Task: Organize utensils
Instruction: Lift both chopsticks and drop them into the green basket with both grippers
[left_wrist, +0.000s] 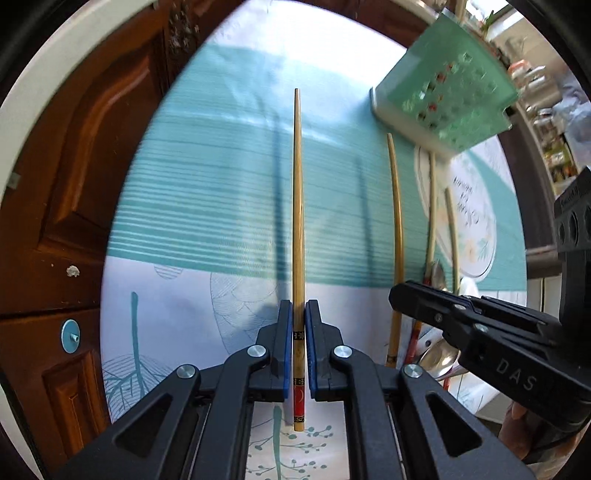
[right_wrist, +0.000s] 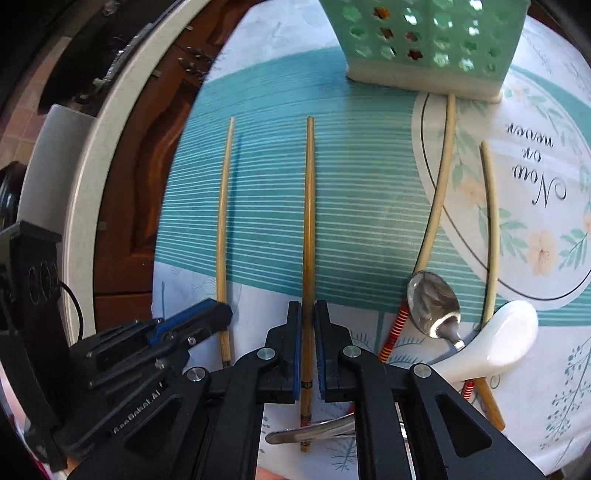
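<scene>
My left gripper (left_wrist: 299, 308) is shut on a wooden chopstick (left_wrist: 297, 206) with a red and black patterned end, which points straight ahead over the teal striped cloth. In the right wrist view my right gripper (right_wrist: 307, 308) is shut on a second wooden chopstick (right_wrist: 308, 221). The left gripper (right_wrist: 218, 312) shows at the lower left there with its chopstick (right_wrist: 221, 221). The right gripper (left_wrist: 400, 302) crosses the left wrist view at the right, its chopstick (left_wrist: 398, 236) beside it. A green perforated utensil basket (right_wrist: 424, 40) stands ahead on the cloth.
Two pale chopsticks (right_wrist: 441, 184) (right_wrist: 493, 229) lie right of my right gripper, one reaching the basket's base. A metal spoon (right_wrist: 434, 306) and a white ceramic spoon (right_wrist: 491, 343) lie over their near ends. Another metal handle (right_wrist: 314, 432) lies under the right gripper. A wooden door (left_wrist: 66, 184) flanks the table's left edge.
</scene>
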